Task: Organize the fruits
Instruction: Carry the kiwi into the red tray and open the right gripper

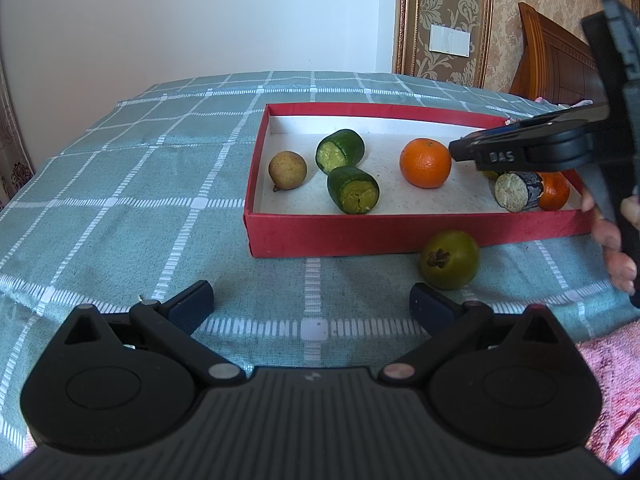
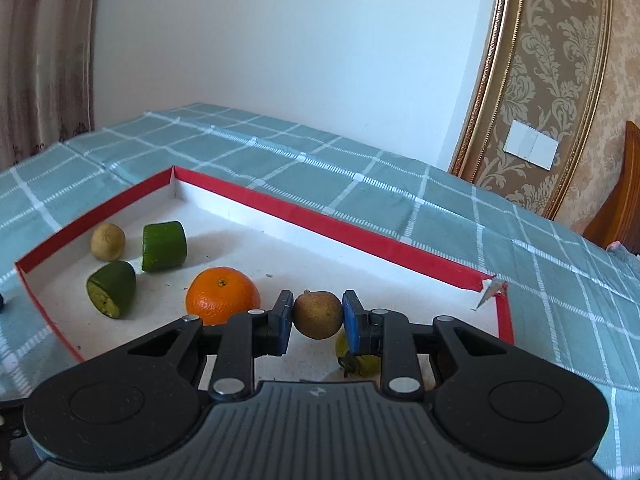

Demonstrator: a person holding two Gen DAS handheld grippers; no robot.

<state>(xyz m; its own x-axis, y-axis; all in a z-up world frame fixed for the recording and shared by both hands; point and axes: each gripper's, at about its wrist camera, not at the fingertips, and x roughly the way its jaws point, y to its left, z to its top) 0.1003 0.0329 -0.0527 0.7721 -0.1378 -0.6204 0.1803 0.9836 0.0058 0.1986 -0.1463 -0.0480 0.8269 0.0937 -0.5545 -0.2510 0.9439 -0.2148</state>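
Observation:
A red box (image 1: 400,230) with a white floor lies on the checked bedspread. In it are a small brown fruit (image 1: 287,170), two green cut pieces (image 1: 340,151) (image 1: 353,190), an orange (image 1: 426,163), a dark cut piece (image 1: 516,191) and a second orange (image 1: 554,192). A green round fruit (image 1: 450,259) lies outside the box's front wall. My left gripper (image 1: 312,304) is open and empty above the cloth. My right gripper (image 2: 316,316) is shut on a brown fruit (image 2: 319,314) above the box (image 2: 360,240), near the orange (image 2: 222,294).
A wooden headboard (image 1: 556,64) stands at the back right. A pink towel (image 1: 612,376) lies at the front right of the bed. A curtain (image 2: 44,60) hangs at the far left. A yellow-green fruit (image 2: 360,362) lies under my right gripper.

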